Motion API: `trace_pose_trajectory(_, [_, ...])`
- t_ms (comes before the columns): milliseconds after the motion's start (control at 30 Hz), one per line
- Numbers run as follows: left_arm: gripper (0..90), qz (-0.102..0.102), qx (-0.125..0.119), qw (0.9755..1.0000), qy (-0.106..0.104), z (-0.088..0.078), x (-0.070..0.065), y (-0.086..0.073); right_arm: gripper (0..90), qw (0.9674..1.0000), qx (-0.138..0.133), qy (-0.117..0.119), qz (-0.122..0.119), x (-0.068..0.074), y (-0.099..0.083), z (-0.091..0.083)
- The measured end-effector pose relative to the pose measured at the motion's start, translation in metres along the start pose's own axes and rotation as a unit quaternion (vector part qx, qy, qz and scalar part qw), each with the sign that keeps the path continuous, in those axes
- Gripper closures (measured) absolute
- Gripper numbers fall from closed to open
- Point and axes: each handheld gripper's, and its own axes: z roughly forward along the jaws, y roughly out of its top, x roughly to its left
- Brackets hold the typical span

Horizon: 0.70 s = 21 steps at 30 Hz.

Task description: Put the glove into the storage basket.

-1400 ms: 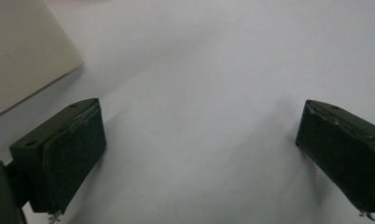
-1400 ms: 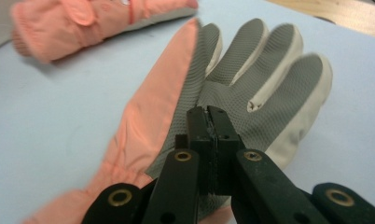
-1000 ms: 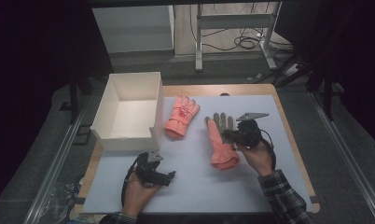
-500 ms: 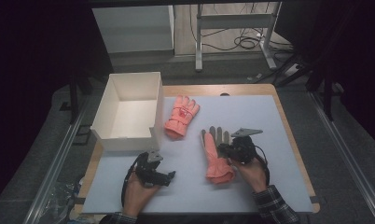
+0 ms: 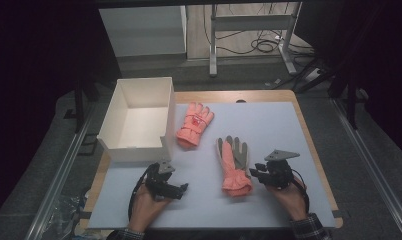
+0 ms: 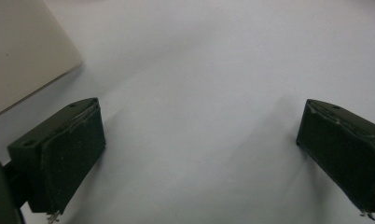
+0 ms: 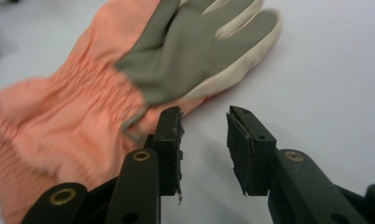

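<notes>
- We see our right claw point(image 7: 203, 140) rising from the bottom edge, its two black jaws parted, nothing between them but the pale table point(image 7: 325, 70).
- Its jaws have just been opening.
- The glove point(image 7: 129, 88) lies flat on the table, palm side up, just beyond and beside the jaw on the picture's left.
- Its palm and fingers are grey with cream edging; the gathered cuff is salmon orange and runs to the left edge.
- The jaw on the left sits against the glove's edge near the wrist; the other stands over bare table.
</notes>
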Motion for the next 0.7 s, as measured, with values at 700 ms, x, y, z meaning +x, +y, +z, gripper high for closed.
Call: trace_pose_trajectory(700, [0.9, 0.000, -0.002, 1.0000, 0.000, 0.000, 0.000, 0.000, 56.8, 0.9998, -0.018, 0.004, -0.012, 0.004, -0.009, -0.007])
